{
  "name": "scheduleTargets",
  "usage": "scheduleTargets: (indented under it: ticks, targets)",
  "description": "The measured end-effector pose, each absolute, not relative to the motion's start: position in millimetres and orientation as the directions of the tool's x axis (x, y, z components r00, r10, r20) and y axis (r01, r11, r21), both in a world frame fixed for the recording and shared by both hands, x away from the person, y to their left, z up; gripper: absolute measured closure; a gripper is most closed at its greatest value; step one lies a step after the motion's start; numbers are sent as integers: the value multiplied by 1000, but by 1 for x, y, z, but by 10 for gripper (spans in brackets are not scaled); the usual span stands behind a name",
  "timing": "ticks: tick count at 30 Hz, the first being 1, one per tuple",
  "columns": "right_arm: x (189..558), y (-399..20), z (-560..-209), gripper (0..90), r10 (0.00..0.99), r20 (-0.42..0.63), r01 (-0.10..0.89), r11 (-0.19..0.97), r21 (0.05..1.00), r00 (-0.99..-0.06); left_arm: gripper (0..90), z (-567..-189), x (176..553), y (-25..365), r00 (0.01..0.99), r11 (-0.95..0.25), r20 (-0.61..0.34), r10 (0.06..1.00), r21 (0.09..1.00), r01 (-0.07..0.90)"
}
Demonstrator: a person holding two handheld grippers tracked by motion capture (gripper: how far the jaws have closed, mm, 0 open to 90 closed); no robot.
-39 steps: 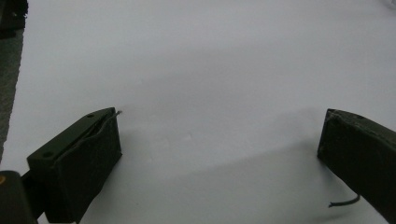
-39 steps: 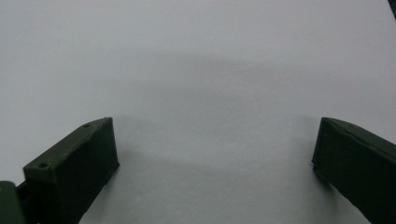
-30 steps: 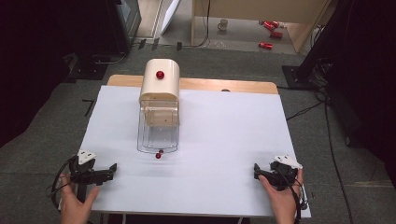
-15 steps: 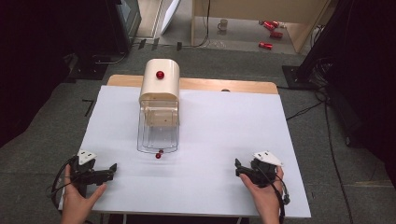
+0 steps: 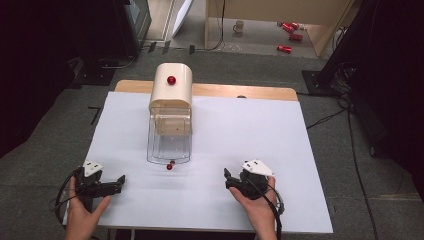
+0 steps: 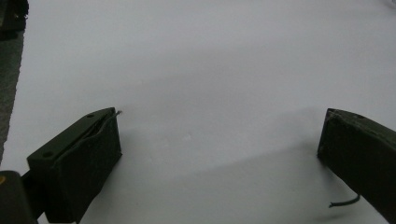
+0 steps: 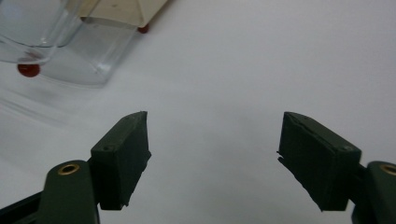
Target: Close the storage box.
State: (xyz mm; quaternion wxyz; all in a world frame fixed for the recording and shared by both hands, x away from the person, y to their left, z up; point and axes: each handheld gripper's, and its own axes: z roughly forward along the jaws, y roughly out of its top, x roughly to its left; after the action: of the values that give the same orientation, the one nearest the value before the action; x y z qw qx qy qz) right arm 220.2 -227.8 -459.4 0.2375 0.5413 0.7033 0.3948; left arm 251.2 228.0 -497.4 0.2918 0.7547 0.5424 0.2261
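Observation:
A cream box (image 5: 171, 92) with a red knob (image 5: 171, 79) on top stands at the back left of the white table (image 5: 250, 125). Its clear front flap (image 5: 169, 142) lies open on the sheet, with a small red knob (image 5: 169, 166) at its near edge. My right gripper (image 5: 227, 178) is in front of the flap and to its right, pointing left. Its jaws have just been closing, and in the right gripper view (image 7: 212, 140) they stand open with nothing between them. That view has the flap (image 7: 60, 42) and its knob (image 7: 28, 70) at upper left. My left gripper (image 5: 120, 180) rests open at the front left (image 6: 219, 135), over bare sheet.
A wooden table edge (image 5: 240, 91) shows behind the white sheet. On the floor beyond lie red cans (image 5: 285, 48) and a mug (image 5: 240, 25). Dark stands and cables flank the table on both sides.
My right gripper has moved left along the front of the table toward the middle, and its jaws stand narrower than before. The left hand has stayed put.

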Motion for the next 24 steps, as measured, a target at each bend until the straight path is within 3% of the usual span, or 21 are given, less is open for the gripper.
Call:
scheduleTargets:
  ticks: [24]
  targets:
    - [220, -151, -469, 372, 888, 125, 567, 170, 806, -443, 0, -497, 251, 228, 310, -242, 25, 950, 686, 687]
